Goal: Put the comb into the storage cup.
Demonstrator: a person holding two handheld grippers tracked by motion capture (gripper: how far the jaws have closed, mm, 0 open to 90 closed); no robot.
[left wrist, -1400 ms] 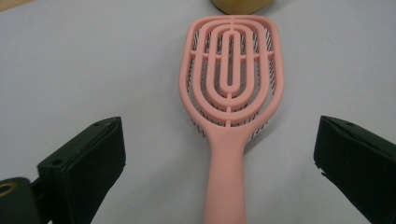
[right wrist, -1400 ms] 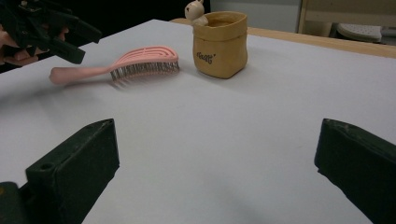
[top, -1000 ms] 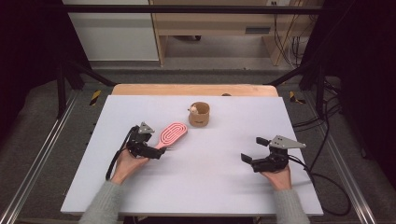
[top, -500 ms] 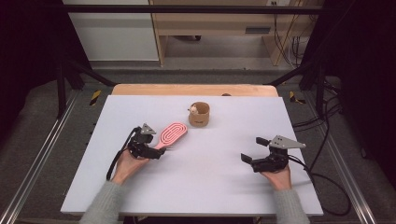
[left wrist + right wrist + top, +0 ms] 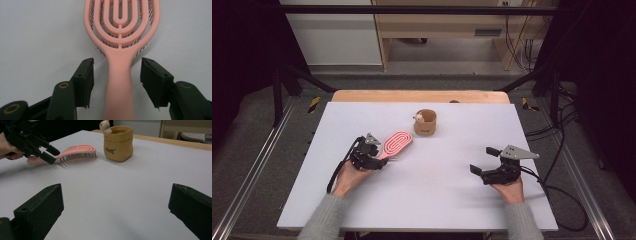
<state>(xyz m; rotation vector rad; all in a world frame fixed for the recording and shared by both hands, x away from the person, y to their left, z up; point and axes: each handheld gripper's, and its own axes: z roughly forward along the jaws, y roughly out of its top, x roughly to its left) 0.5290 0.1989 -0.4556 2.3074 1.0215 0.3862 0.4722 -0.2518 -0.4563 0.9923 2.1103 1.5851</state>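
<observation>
A pink hairbrush (image 5: 398, 142) lies bristles down on the white table, left of centre. My left gripper (image 5: 382, 160) straddles its handle. In the left gripper view the handle (image 5: 119, 82) runs between the two pads (image 5: 86, 77), with a gap on each side. The jaws have just been closing and do not press on it. From the right gripper view, the left gripper (image 5: 50, 153) sits at the brush (image 5: 77, 151). My right gripper (image 5: 483, 160) rests open near the right front, with bare table between its jaws (image 5: 116, 188).
A tan fabric pouch (image 5: 426, 125) stands upright behind the brush, with a small toy figure (image 5: 417, 117) at its rim. The white table top (image 5: 437, 200) has a wooden strip along its far edge. Cables trail off the right side.
The left gripper's jaws have drawn in around the brush handle. Both hands and the brush stay where they were.
</observation>
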